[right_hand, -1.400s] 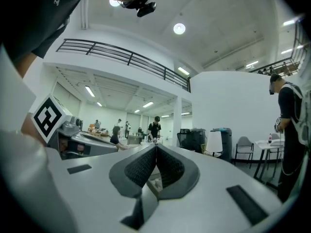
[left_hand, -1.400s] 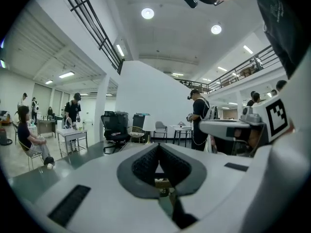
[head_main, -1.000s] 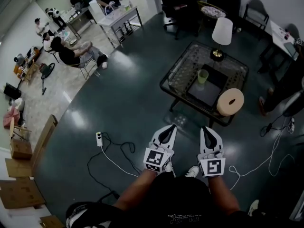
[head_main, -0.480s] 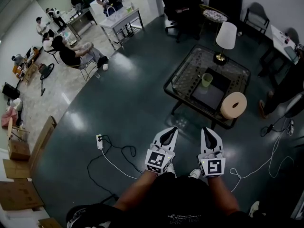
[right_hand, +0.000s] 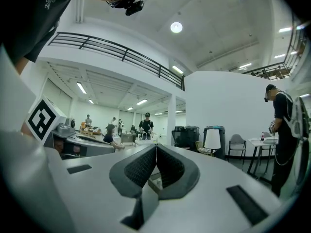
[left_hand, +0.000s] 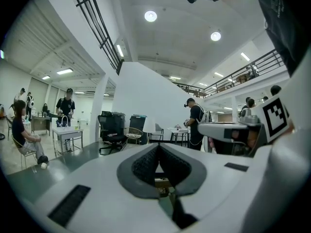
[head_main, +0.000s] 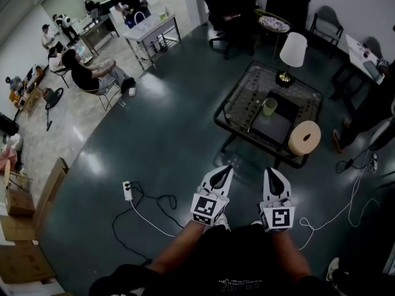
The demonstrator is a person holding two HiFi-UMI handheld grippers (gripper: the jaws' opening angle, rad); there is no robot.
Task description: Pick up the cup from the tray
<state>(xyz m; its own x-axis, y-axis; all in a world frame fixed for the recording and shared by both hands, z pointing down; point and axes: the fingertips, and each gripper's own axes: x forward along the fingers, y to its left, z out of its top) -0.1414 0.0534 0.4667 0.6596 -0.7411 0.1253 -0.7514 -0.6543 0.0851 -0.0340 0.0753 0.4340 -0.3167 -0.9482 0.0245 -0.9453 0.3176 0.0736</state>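
Note:
A pale green cup (head_main: 269,106) stands upright at the far left corner of a dark tray (head_main: 276,125) on a glass-topped low table (head_main: 237,103). Both grippers are held close to my body, well short of the table. My left gripper (head_main: 224,168) is shut with nothing between its jaws, and so is my right gripper (head_main: 271,170). In the left gripper view the gripper (left_hand: 157,147) points level across the room; the cup is hidden there. In the right gripper view the gripper (right_hand: 156,146) also points level, its tips touching.
A white lamp (head_main: 292,49) and a tan tape roll (head_main: 304,137) share the table. A power strip (head_main: 127,187) and white cables (head_main: 154,217) lie on the dark floor to my left. Seated and standing people (head_main: 83,73) are far left; chairs (head_main: 227,8) stand behind the table.
The table, cup and tray have shifted slightly right and up in the head view as my head moved. Both grippers stay shut and side by side, a little lower in frame.

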